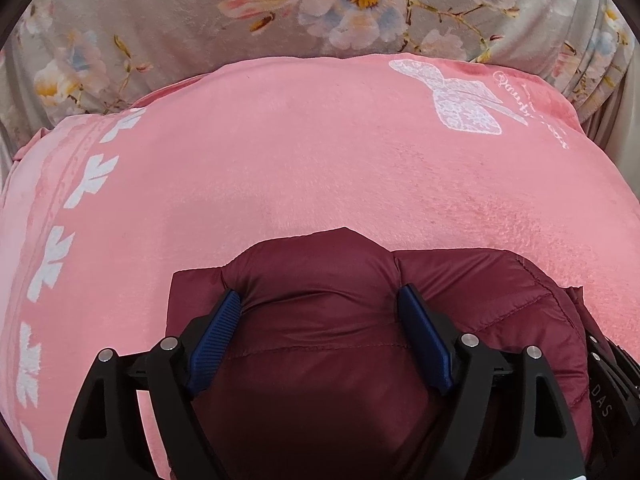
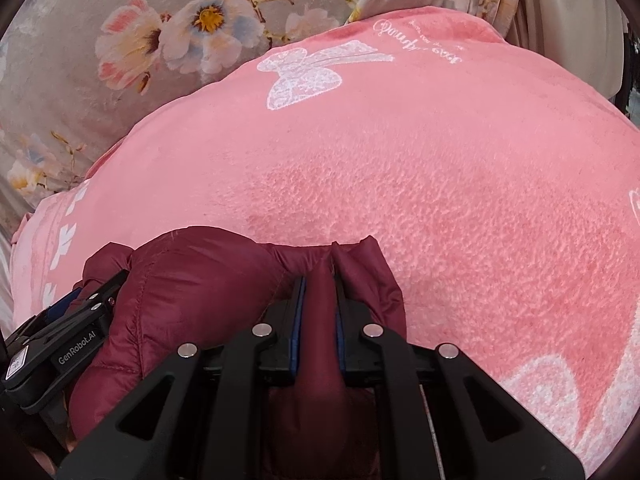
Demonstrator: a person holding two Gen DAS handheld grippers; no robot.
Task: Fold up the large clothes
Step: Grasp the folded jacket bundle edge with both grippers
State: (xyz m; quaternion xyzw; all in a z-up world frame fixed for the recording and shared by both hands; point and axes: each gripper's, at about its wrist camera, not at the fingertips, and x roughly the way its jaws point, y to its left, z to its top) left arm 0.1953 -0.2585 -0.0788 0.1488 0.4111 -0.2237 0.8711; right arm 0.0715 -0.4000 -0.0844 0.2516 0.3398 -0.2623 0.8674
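A dark red quilted puffer jacket (image 1: 320,344) lies bunched on a pink fleece blanket (image 1: 280,152). My left gripper (image 1: 320,300) has its jaws wide apart with a thick puffy fold of the jacket between the blue pads (image 1: 216,336); the pads touch the fabric at both sides. In the right wrist view my right gripper (image 2: 319,280) is shut on a narrow pinched ridge of the jacket (image 2: 192,280). The left gripper's body (image 2: 72,344) shows at the left of that view, right beside the jacket.
The pink blanket (image 2: 440,160) has white bow prints (image 2: 308,72) and a white leaf border (image 1: 52,256). It lies on a grey floral bedsheet (image 1: 160,12). The sheet's draped edge (image 2: 560,20) falls away at the far right.
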